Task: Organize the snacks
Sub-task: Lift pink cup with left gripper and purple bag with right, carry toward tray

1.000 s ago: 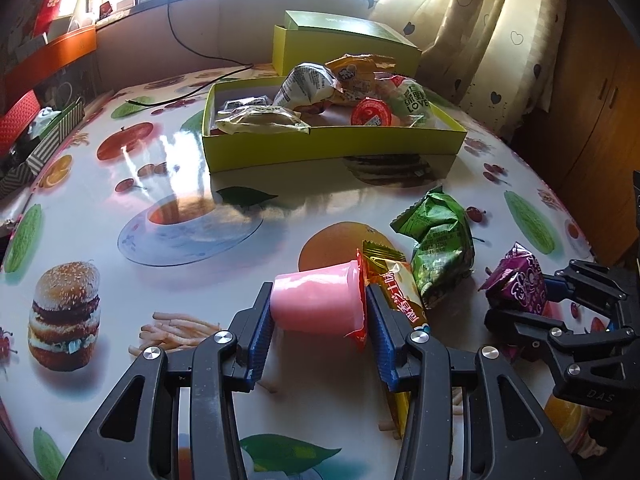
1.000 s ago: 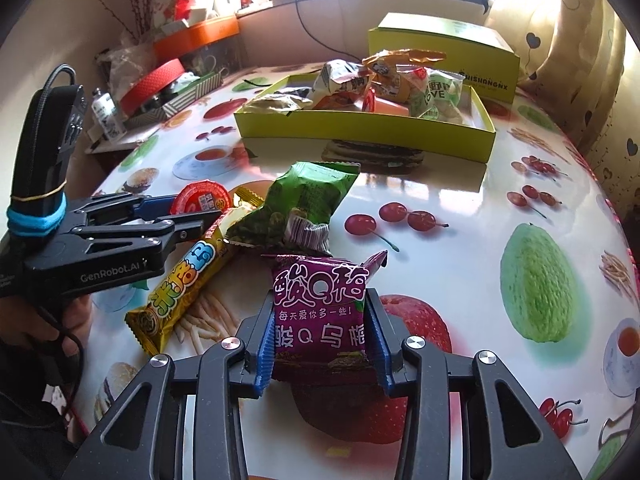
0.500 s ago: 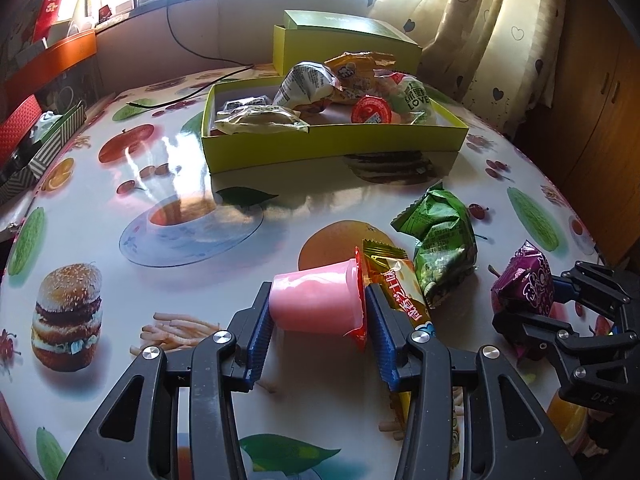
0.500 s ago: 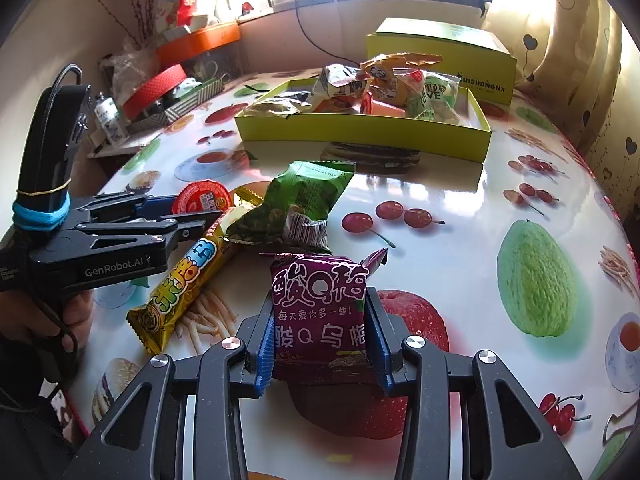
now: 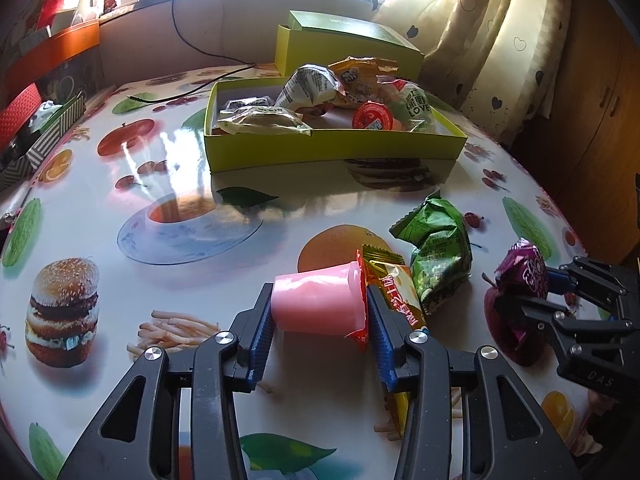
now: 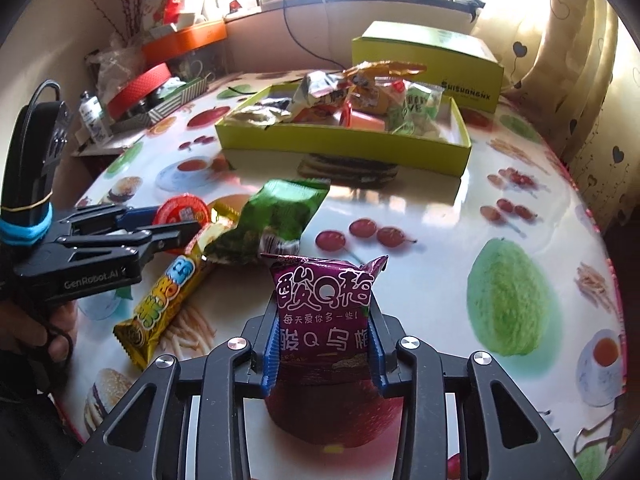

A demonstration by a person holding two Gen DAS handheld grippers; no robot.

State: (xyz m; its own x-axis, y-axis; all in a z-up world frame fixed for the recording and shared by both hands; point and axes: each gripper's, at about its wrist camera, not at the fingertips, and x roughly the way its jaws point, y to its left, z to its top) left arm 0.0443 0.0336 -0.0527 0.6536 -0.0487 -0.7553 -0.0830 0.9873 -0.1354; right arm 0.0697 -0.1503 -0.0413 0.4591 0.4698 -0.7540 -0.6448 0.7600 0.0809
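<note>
A pink jelly cup (image 5: 320, 308) lies on its side between the pads of my left gripper (image 5: 319, 290), low over the table. The jaws are closing and press on its base and red lid (image 6: 182, 212). My right gripper (image 6: 324, 316) is closing on a purple candy packet (image 6: 324, 288), which stands upright and pinched between the pads; it also shows at the right of the left wrist view as the purple candy packet (image 5: 524, 268). A green packet (image 5: 436, 248) and a yellow-orange bar (image 6: 164, 308) lie between the two grippers. Further back, the yellow-green box (image 5: 332, 148) holds several snacks.
The box's lid (image 5: 352, 40) stands behind it by the window wall. A black cable (image 5: 192, 40) trails onto the table. Red and orange containers (image 6: 136, 88) crowd the left side. Curtains (image 5: 500, 40) hang at the right. The round table's edge (image 6: 600, 216) curves close on the right.
The right jaws have narrowed on the purple packet, which now stands a little higher and more pinched. The left gripper and its pink cup have stayed put.
</note>
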